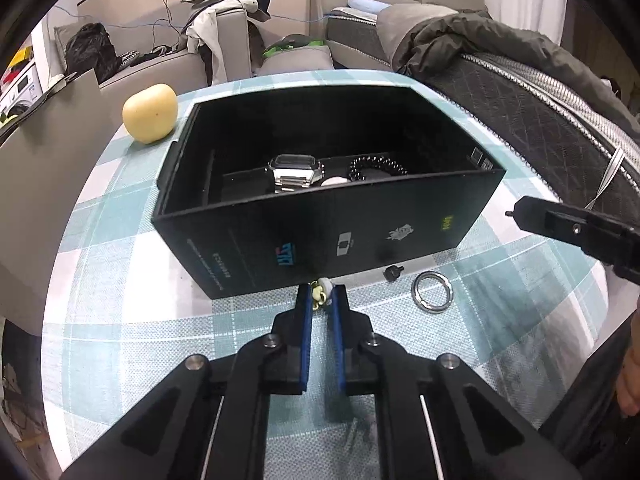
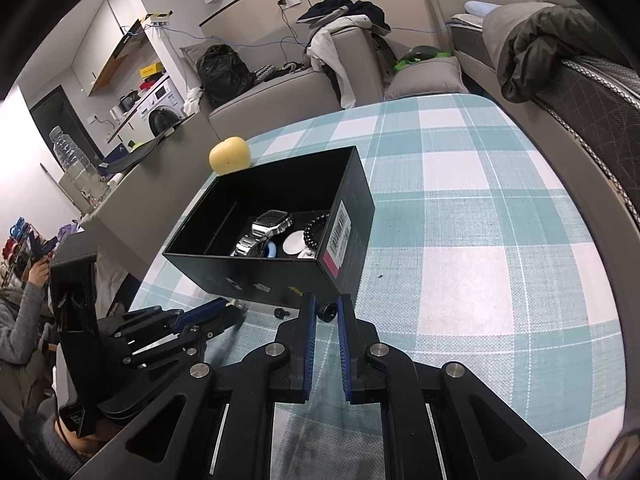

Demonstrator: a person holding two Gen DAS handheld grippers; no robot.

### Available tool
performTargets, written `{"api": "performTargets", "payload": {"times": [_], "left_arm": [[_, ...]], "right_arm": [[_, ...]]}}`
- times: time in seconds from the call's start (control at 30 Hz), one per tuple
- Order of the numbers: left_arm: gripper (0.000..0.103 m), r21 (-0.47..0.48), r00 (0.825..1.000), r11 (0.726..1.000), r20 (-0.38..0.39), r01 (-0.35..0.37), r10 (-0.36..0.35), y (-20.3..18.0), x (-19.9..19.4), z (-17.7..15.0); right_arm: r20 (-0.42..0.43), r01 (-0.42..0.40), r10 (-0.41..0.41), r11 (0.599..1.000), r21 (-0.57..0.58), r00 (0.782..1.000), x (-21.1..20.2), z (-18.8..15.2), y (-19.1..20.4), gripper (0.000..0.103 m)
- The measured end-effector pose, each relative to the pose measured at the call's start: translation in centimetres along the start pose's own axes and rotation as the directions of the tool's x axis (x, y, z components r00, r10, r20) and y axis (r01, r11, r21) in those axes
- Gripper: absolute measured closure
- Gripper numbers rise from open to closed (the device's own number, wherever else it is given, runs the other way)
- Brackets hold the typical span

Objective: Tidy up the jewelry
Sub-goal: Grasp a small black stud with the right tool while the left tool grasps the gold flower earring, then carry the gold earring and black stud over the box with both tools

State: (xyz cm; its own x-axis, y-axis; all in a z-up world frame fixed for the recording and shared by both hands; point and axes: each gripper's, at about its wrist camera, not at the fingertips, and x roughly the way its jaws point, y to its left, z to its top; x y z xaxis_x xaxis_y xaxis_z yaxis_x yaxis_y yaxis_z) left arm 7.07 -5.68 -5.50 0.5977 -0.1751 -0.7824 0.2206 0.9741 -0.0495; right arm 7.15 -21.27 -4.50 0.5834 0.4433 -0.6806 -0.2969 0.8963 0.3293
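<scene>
An open black box (image 1: 320, 236) (image 2: 248, 276) stands on the checked table and holds a silver watch (image 1: 294, 174) (image 2: 266, 228) and a black bead bracelet (image 1: 378, 168) (image 2: 314, 228). My left gripper (image 1: 322, 294) is shut on a small white and yellow charm (image 1: 322, 290) just in front of the box. A silver ring (image 1: 432, 297) and a small black stud (image 1: 390, 273) (image 2: 279, 312) lie on the cloth to its right. My right gripper (image 2: 325, 310) is shut on a dark ring (image 2: 327, 311) near the box's front corner.
A yellow apple (image 1: 150, 113) (image 2: 230, 155) sits behind the box at the table's far left. The checked tablecloth (image 2: 480, 240) stretches to the right. A sofa with clothes (image 2: 344, 52) and a bed (image 1: 540, 92) border the table. A person (image 2: 24, 320) sits at left.
</scene>
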Motion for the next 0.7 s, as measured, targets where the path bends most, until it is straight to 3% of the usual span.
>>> {"api": "performTargets", "payload": {"times": [0.7], "left_arm": [[0.098, -0.053, 0.986, 0.998, 0.164, 0.02, -0.011, 1.6, -5.4, 1.5]], "right_arm": [[0.099, -0.043, 0.049, 0.997, -0.071, 0.994, -2.1, 0.5, 2.0, 0.093]]}}
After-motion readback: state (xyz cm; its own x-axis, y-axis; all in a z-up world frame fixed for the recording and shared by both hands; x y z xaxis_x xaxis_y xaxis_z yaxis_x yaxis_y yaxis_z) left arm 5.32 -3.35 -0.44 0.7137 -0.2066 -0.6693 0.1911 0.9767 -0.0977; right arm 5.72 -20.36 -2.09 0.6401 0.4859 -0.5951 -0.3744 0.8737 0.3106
